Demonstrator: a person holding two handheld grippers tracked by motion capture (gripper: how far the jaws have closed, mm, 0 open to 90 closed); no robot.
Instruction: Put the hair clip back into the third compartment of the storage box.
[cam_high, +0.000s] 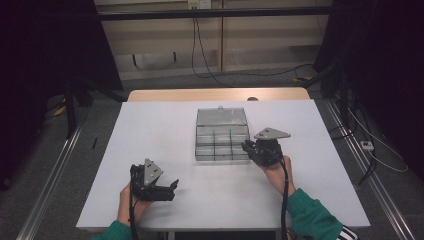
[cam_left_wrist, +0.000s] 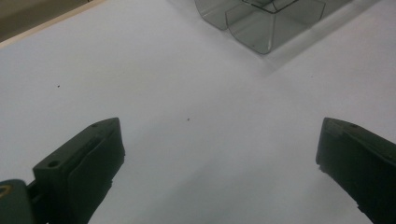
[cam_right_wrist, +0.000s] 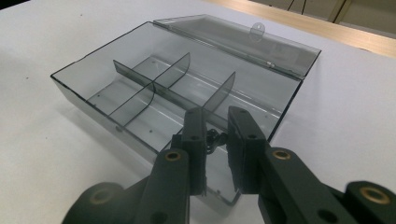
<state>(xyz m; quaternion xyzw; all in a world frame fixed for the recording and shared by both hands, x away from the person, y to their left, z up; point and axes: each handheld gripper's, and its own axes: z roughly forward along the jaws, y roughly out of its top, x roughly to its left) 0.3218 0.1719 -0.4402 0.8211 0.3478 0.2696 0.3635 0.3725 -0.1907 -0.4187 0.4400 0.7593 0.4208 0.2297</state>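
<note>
A clear smoky plastic box (cam_high: 221, 135) with its lid (cam_right_wrist: 243, 39) open stands in the middle of the white table; dividers split it into several compartments (cam_right_wrist: 140, 84). My right gripper (cam_high: 246, 146) reaches over the box's near right corner. In the right gripper view its jaws (cam_right_wrist: 215, 126) stand close together on a small black object (cam_right_wrist: 214, 138) above the corner compartment; what the object is, I cannot tell. My left gripper (cam_high: 171, 189) rests low at the table's front left, open, with bare table between its jaws (cam_left_wrist: 219, 149).
The white table top (cam_high: 160, 130) ends in a wooden strip at the far edge. The box's corner (cam_left_wrist: 261, 28) shows ahead of the left gripper. Black cables trail from both grippers, and more cables lie on the floor beyond and to the right.
</note>
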